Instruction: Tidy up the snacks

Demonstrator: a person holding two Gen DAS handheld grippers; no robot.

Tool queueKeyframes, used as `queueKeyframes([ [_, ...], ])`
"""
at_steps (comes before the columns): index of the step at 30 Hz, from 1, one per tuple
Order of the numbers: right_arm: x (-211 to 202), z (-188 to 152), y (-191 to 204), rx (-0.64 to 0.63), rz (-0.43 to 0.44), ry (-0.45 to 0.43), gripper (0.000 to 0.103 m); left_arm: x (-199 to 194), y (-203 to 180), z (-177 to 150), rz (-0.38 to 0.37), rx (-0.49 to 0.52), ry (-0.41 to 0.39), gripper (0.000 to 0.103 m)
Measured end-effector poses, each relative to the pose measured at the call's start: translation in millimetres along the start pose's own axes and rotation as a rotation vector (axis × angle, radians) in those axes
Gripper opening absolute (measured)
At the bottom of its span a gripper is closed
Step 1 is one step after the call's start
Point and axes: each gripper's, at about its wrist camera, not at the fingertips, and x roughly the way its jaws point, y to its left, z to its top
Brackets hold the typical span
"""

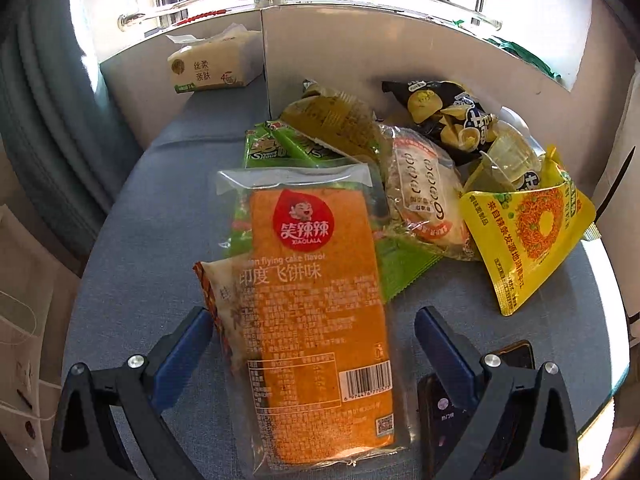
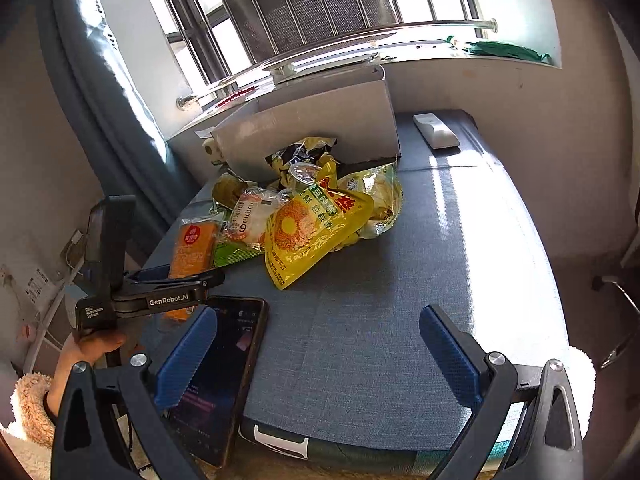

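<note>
A pile of snack packets lies on the blue table [image 1: 160, 240]. Nearest is an orange packet [image 1: 316, 304] in clear wrap, lying lengthwise between the fingers of my open left gripper [image 1: 314, 332], which straddles its near half without closing on it. Behind it lie green packets [image 1: 280, 148], a round pastry pack [image 1: 424, 196], a yellow bag [image 1: 528, 232] and a black chip bag [image 1: 448, 112]. In the right wrist view the orange packet [image 2: 192, 248] and yellow bag [image 2: 308, 232] show beyond my open, empty right gripper [image 2: 318, 354], which hovers over bare table.
A white open box [image 2: 312, 120] stands behind the pile. A tissue pack [image 1: 212, 68] sits far left. A phone [image 2: 224, 376] lies at the table's near edge by the right gripper's left finger. A white remote [image 2: 436, 130] lies far right.
</note>
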Motion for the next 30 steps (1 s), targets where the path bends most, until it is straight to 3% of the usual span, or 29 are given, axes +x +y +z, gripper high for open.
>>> queueKeyframes([
  [1, 0, 0, 1, -0.003, -0.001, 0.0, 0.103, 1, 2, 0, 0.007, -0.006, -0.01, 0.098],
  [2, 1, -1, 1, -0.006, 0.001, 0.003, 0.103, 0, 3, 0, 0.005, -0.003, -0.022, 0.086],
  [3, 1, -1, 2, -0.008, 0.001, 0.006, 0.103, -3, 5, 0, 0.01, -0.006, -0.027, 0.081],
  [5, 2, -2, 2, -0.002, 0.005, 0.005, 0.103, -10, 15, 0, -0.049, -0.033, -0.037, 0.07],
  [8, 3, -3, 1, 0.007, 0.019, 0.003, 0.103, -16, 27, -1, -0.12, -0.058, -0.041, 0.062],
  [17, 13, 1, 2, 0.024, 0.026, 0.018, 0.103, -44, 37, -8, -0.238, -0.056, -0.093, 0.061],
  [24, 48, 17, 3, 0.126, 0.109, 0.052, 0.103, -57, 52, -4, -0.311, -0.076, -0.124, 0.061],
  [27, 70, 25, 1, 0.173, 0.114, 0.088, 0.103, -57, 52, -4, -0.28, -0.066, -0.127, 0.064],
  [30, 74, 29, 3, 0.189, 0.109, 0.069, 0.103, -42, 52, 0, -0.278, -0.057, -0.106, 0.068],
])
